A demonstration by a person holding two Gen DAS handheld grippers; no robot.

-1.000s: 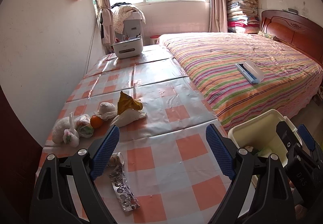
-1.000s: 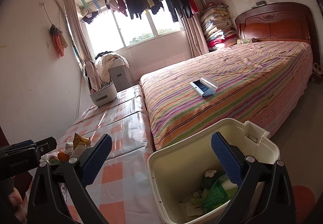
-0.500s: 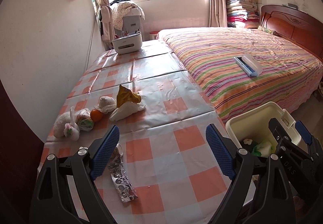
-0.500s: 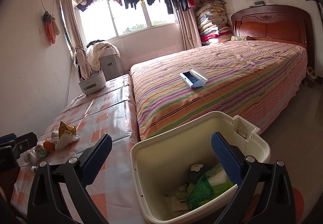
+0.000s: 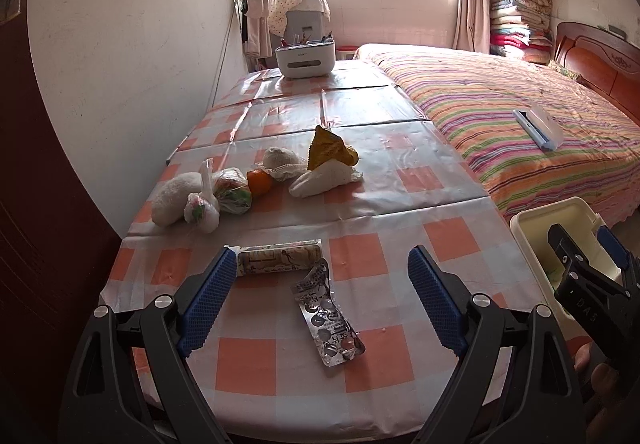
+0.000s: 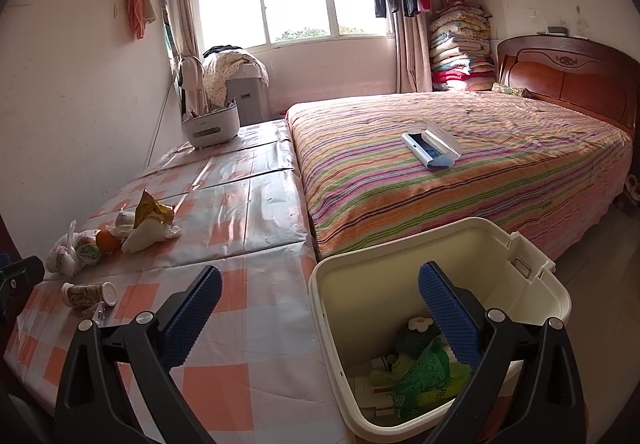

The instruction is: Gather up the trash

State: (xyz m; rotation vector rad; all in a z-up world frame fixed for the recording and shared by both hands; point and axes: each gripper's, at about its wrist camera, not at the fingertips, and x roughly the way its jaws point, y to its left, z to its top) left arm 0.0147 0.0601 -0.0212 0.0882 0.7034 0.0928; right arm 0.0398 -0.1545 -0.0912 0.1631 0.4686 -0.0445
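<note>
Left wrist view, from left to right: a cluster of tied bags, an orange and crumpled wrappers sits well back on the checked table. Nearer, a rolled paper tube lies just beside the left tool's left pad, and a crushed foil blister pack lies between the spread fingers, which hold nothing. At the far right the cream bin stands off the table edge with the right tool above it.

Right wrist view shows the same tube at the left, the table in the middle, and the right tool, also wide open and empty, poised over the bin, which already holds a green bag and small packets.

As I judge it, the foil pack is the next pick. It lies flat and thin, so the pads could slide over it or pinch the glossy tablecloth instead. Closing off-centre might also nudge the tube, which looks free to roll toward the table edge. A light, crumpled pack could slip out during the carry to the bin.
</note>
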